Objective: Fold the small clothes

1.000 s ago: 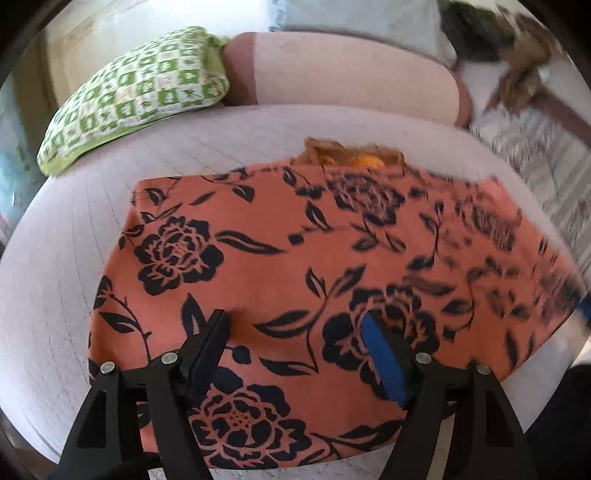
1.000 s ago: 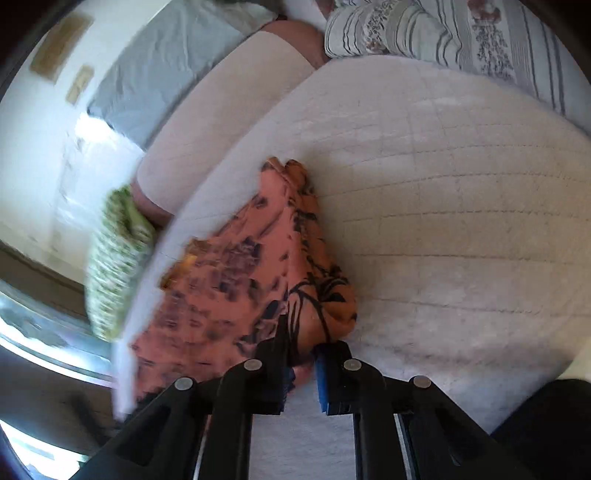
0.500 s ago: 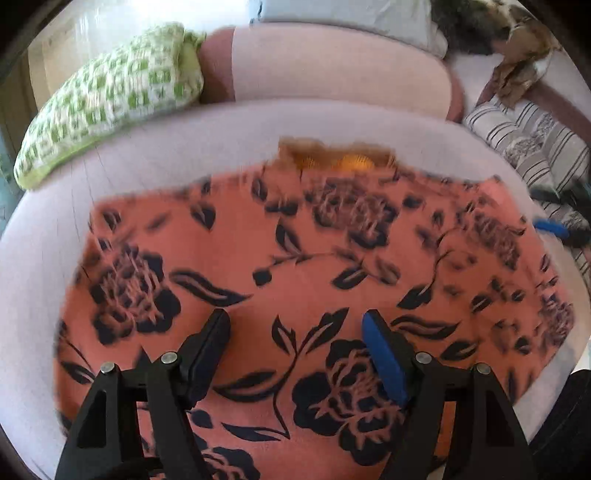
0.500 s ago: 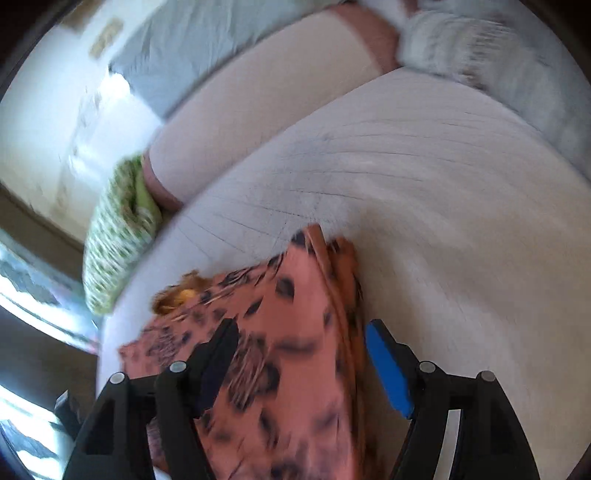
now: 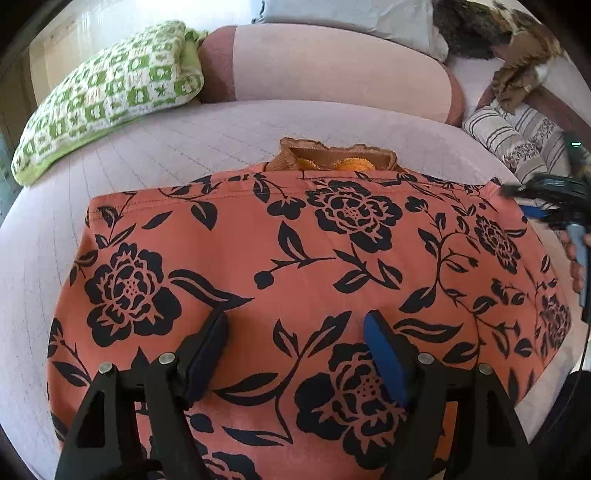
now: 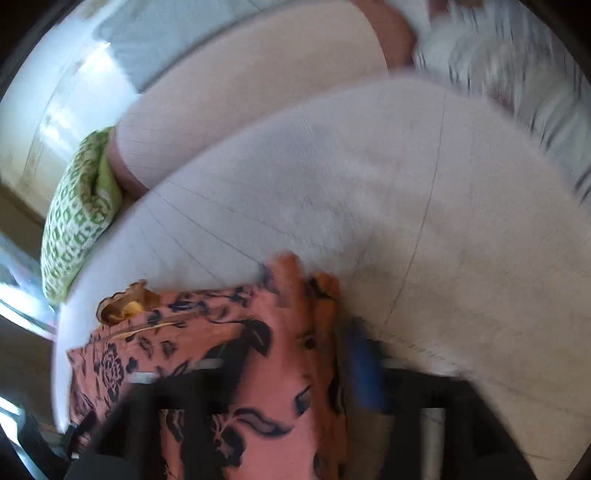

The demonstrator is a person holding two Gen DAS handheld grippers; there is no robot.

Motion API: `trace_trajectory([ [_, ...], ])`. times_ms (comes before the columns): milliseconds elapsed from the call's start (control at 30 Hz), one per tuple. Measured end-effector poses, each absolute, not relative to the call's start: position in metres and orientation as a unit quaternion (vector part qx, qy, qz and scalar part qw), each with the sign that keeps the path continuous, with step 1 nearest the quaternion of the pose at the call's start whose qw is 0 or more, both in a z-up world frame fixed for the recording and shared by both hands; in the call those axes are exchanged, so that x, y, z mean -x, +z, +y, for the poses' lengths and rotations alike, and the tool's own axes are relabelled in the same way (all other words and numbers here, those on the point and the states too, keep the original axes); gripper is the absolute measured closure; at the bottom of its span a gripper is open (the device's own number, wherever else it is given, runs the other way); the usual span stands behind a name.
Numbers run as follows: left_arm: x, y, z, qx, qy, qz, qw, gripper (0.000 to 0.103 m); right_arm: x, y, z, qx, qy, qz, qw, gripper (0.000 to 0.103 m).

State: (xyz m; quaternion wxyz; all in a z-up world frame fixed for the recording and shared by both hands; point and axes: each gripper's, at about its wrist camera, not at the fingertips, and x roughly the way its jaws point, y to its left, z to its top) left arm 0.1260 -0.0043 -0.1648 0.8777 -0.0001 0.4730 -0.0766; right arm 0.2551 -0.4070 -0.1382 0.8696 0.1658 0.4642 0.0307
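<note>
Floral garment (image 5: 295,266) on quilted bed (image 5: 184,136)

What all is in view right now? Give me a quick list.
garment: 1, orange with black flowers, spread flat on the bed, under the left gripper.
brown cloth: 1, brown with orange inside, partly under the garment's far edge.
bed: 1, pale quilted cover, under everything.
green pillow: 1, green and white check, far left.
bolster: 1, pink, along the far edge.
grey pillow: 1, behind the bolster.
striped bedding: 1 pile, white and grey, far right.
brown heap: 1, far right corner, unclear what it is.
left gripper: 1, black, open above the garment.
right gripper: 1, black, at the garment's right edge, blurred.
</note>
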Motion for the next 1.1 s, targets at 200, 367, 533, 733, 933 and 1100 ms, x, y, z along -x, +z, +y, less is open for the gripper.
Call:
trace_trajectory([
  [200, -0.094, -0.122, 0.020, 0.030, -0.066, 0.430, 0.900, 0.027, -0.171, -0.081, -0.375, -0.195, 0.117, 0.406, 0.885, 0.035],
  [367, -0.056, -0.140, 0.083, 0.049, 0.019, 0.459, 0.887, 0.028, -0.129, -0.144, -0.357, -0.213, 0.148, 0.471, 0.843, 0.026],
  [533, -0.032, -0.132, 0.117, 0.101, 0.016, 0.458, 0.883, 0.040, -0.123, -0.162, -0.370, -0.245, 0.126, 0.495, 0.824, 0.028],
  [733, -0.035, -0.176, 0.145, 0.135, 0.029, 0.513, 0.847, 0.041, -0.127, -0.173, -0.385, -0.261, 0.119, 0.496, 0.819, 0.028],
  [933, -0.026, -0.121, 0.135, 0.116, 0.047, 0.454, 0.882, 0.044, -0.124, -0.155, -0.387, -0.260, 0.119, 0.496, 0.820, 0.028],
  [1100, -0.042, -0.105, 0.109, 0.061, 0.041, 0.436, 0.897, 0.044, -0.122, -0.127, -0.379, -0.266, 0.161, 0.466, 0.828, 0.028],
])
